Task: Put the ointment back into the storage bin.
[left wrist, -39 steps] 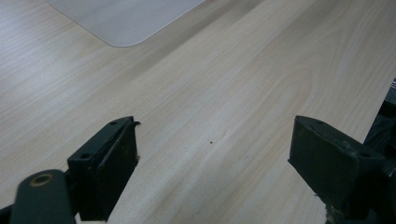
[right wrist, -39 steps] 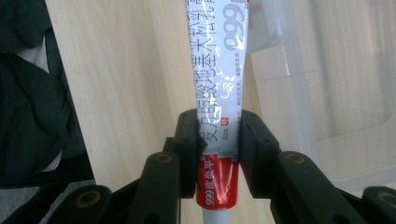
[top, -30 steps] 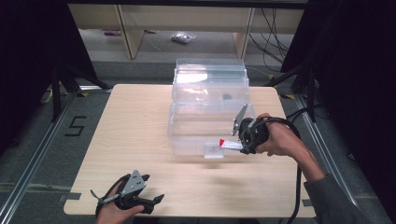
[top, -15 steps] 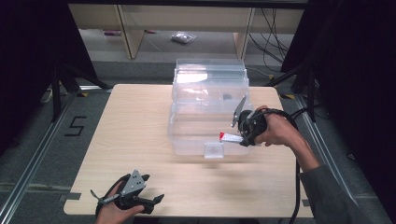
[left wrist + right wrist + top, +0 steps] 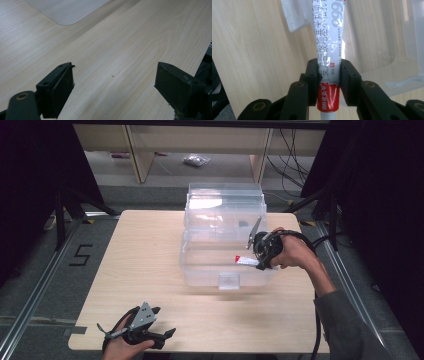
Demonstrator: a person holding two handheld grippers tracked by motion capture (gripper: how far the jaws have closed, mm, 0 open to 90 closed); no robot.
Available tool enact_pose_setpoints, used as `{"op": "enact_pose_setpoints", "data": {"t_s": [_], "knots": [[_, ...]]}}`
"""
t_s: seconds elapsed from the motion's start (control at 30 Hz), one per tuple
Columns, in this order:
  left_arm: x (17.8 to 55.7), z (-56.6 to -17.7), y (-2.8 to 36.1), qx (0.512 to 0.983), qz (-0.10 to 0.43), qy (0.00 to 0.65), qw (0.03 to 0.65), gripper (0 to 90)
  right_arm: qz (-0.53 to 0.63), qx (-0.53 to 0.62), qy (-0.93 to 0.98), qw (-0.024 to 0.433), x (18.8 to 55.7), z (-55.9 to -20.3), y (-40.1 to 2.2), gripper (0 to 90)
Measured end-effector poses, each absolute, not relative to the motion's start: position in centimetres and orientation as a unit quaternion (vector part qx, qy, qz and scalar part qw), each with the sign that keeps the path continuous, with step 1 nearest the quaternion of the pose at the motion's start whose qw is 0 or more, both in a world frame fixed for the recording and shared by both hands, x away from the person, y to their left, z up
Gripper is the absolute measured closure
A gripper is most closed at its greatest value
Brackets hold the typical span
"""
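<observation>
My right gripper [image 5: 256,262] is shut on a white tube with a red band and printed text [image 5: 245,261]. It holds the tube level over the front right part of a clear plastic box [image 5: 200,270] at the middle of the table. In the right gripper view the jaws of that gripper [image 5: 328,72] pinch the tube [image 5: 329,32] near its red end, and the box's clear wall [image 5: 372,37] lies behind it. My left gripper [image 5: 164,321] rests near the table's front left edge, and its wide-apart jaws [image 5: 115,82] have nothing between them.
The light wooden table [image 5: 140,255] has bare room left of the box and along the front. The box has a small clear latch [image 5: 229,281] on its front wall. A metal rail runs along the floor at the left. Shelving stands behind the table.
My right hand has carried the tube away from the person and slightly left, from the box's front edge to over the box. The left gripper has stayed in place.
</observation>
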State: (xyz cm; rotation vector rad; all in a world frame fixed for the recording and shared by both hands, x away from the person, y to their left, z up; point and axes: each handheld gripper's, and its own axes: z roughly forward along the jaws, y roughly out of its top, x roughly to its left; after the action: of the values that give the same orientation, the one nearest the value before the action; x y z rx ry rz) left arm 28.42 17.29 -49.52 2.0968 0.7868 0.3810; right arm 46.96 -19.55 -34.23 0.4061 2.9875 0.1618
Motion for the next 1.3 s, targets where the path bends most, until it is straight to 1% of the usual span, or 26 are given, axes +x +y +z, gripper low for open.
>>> {"op": "enact_pose_setpoints", "data": {"t_s": [0.37, 0.47, 0.77, 0.87, 1.03, 1.17, 1.3], "knots": [[28.4, -49.5, 17.3, 0.837, 0.151, 0.314, 0.422, 14.9, 0.053, 0.133, 0.988, 0.061, 48.6, -35.6, -19.6, 70.8], [28.4, -49.5, 17.3, 0.837, 0.152, 0.318, 0.418, 15.0, 0.058, 0.126, 0.989, 0.053, 49.2, -36.0, -19.7, 70.7], [28.5, -49.5, 17.4, 0.839, 0.154, 0.315, 0.417, 14.9, 0.055, 0.128, 0.989, 0.050, 50.5, -37.0, -19.9, 70.7], [28.5, -49.5, 17.4, 0.837, 0.155, 0.314, 0.420, 15.0, 0.049, 0.139, 0.988, 0.050, 50.5, -37.3, -20.0, 70.7], [28.5, -49.6, 17.3, 0.836, 0.150, 0.314, 0.424, 14.9, 0.051, 0.126, 0.990, 0.046, 50.9, -38.0, -20.1, 70.7], [28.5, -49.5, 17.4, 0.838, 0.151, 0.315, 0.418, 14.9, 0.046, 0.137, 0.989, 0.040, 50.7, -38.2, -20.1, 70.7], [28.5, -49.5, 17.4, 0.839, 0.153, 0.316, 0.417, 14.9, 0.048, 0.119, 0.991, 0.044, 51.1, -38.4, -20.2, 70.7]]}}
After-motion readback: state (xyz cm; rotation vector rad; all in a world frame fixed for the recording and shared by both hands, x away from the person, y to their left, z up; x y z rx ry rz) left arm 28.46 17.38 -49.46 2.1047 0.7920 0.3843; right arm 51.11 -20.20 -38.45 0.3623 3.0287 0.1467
